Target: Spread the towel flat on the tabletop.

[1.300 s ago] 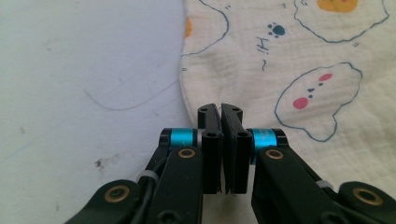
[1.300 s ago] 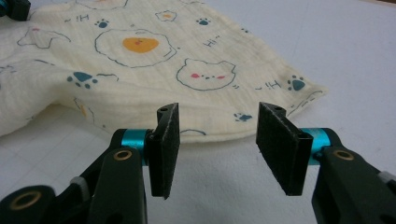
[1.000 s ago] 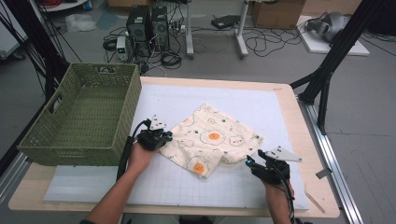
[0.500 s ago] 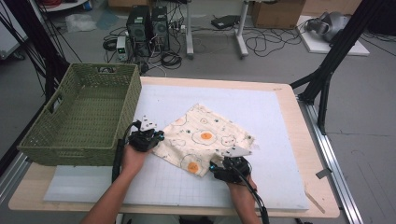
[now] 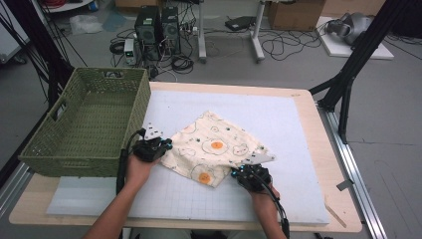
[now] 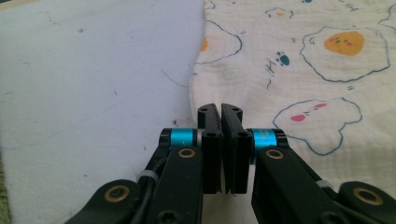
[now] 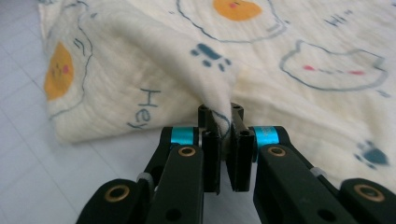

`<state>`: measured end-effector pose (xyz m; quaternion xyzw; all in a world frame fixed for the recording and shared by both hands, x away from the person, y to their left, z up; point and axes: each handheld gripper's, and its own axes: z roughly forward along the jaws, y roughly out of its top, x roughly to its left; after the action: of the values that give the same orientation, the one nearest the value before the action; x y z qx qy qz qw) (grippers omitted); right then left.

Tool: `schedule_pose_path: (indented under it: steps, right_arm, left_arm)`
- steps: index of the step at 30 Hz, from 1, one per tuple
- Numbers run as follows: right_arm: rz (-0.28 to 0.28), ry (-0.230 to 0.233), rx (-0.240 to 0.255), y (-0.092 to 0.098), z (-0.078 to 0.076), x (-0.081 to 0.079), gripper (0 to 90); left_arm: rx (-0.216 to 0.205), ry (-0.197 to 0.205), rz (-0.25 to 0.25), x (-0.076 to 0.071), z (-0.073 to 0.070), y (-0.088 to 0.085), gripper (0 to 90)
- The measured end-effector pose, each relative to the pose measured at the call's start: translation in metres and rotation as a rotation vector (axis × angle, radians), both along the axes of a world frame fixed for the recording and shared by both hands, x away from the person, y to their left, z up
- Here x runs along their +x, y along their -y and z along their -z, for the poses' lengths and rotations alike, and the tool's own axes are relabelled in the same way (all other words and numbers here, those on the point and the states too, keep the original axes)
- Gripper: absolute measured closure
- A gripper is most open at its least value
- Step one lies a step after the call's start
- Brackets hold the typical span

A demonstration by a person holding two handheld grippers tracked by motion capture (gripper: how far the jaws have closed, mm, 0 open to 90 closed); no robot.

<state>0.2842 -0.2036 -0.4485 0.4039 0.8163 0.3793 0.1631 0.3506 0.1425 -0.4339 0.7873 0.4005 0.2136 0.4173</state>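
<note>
Cloth: cream cotton [image 5: 214, 149] with fried-egg prints, rumpled mid-mat, near the basket.
Right gripper [image 7: 224, 122]: jaws have just been closing, now pinching a raised fold at the cloth's near edge; fold's tip hidden between the pads.
Left gripper [image 6: 221, 112]: jaws pressed together at the cloth's left edge; whether fabric is caught, can't tell.
Basket [image 5: 64, 154]: green wicker, left of mat [image 5: 278, 119].

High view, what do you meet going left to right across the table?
Green woven basket → left claw at the cloth's left edge → egg-print cloth → right claw shut on the cloth's near edge → bare white mat.
</note>
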Motion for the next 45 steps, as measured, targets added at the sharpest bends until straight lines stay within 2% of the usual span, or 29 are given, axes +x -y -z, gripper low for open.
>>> schedule_pose_path:
  steps: [3,5,7,9,11,14,16,18,19,20,22,23,26,27,31,35,36,37,41,43,45]
  right_arm:
    - [0.025,-0.013,-0.009,0.018,-0.003,-0.002,86.4]
    - [0.038,-0.017,-0.028,0.033,-0.007,-0.006,86.4]
    - [0.056,-0.027,-0.043,0.046,-0.01,-0.008,86.4]
    - [0.073,-0.029,-0.064,0.055,-0.012,-0.009,86.4]
    - [0.09,-0.039,-0.057,0.066,-0.013,-0.009,86.4]
    - [0.112,-0.044,-0.08,0.076,-0.014,-0.009,86.4]
    - [0.119,-0.039,-0.117,0.08,-0.014,-0.011,86.3]
    - [0.134,-0.029,-0.128,0.083,-0.015,-0.012,86.2]
    - [0.142,-0.027,-0.116,0.086,-0.016,-0.012,86.0]
    - [0.157,-0.025,-0.112,0.088,-0.016,-0.012,85.7]
    - [0.172,-0.018,-0.085,0.094,-0.017,-0.013,83.8]
    - [0.182,-0.01,-0.065,0.097,-0.018,-0.014,82.0]
    - [0.2,0.019,-0.025,0.103,-0.022,-0.016,72.7]
    - [0.206,0.029,-0.016,0.105,-0.023,-0.016,72.0]
    - [0.244,0.048,0.029,0.114,-0.025,-0.019,66.9]
    - [0.254,0.039,0.032,0.117,-0.023,-0.023,66.0]
    - [0.259,0.042,0.029,0.119,-0.023,-0.024,65.9]
    - [0.267,0.041,0.029,0.12,-0.023,-0.025,65.7]
    - [0.291,0.051,0.052,0.129,-0.024,-0.031,65.5]
    - [0.29,0.047,0.045,0.13,-0.024,-0.033,65.1]
    - [0.293,0.05,0.038,0.131,-0.023,-0.035,64.3]
  left_arm:
    - [0.02,-0.014,0.053,-0.005,0.003,0.006,86.4]
    - [0.001,-0.023,0.09,-0.01,0.006,0.013,86.3]
    - [0.016,-0.02,0.128,-0.017,0.006,0.023,86.3]
    - [0.01,-0.022,0.153,-0.023,0.007,0.032,86.2]
    - [0.0,-0.031,0.178,-0.026,0.008,0.038,86.2]
    - [-0.012,-0.044,0.202,-0.031,0.008,0.044,86.0]
    - [-0.026,-0.061,0.223,-0.034,0.008,0.047,85.8]
    - [-0.05,-0.098,0.232,-0.036,0.008,0.049,83.8]
    - [-0.04,-0.102,0.233,-0.037,0.008,0.049,82.4]
    - [-0.049,-0.1,0.229,-0.035,0.007,0.047,80.0]
    - [-0.086,-0.092,0.185,-0.031,0.004,0.039,63.4]
    - [-0.105,-0.077,0.173,-0.029,0.001,0.035,59.2]
    - [-0.135,-0.04,0.138,-0.022,-0.006,0.026,53.6]
    - [-0.131,-0.039,0.129,-0.019,-0.008,0.025,52.0]
    - [-0.141,-0.01,0.097,-0.004,-0.012,0.026,48.6]
    - [-0.136,-0.025,0.084,0.013,-0.011,0.034,47.0]
    - [-0.143,-0.017,0.076,0.015,-0.009,0.036,46.5]
    - [-0.142,-0.029,0.071,0.02,-0.007,0.04,46.2]
    - [-0.108,-0.058,0.067,0.033,0.0,0.055,46.0]
    - [-0.089,-0.057,0.075,0.038,0.004,0.063,45.6]
    - [-0.061,-0.086,0.075,0.043,0.008,0.071,45.6]
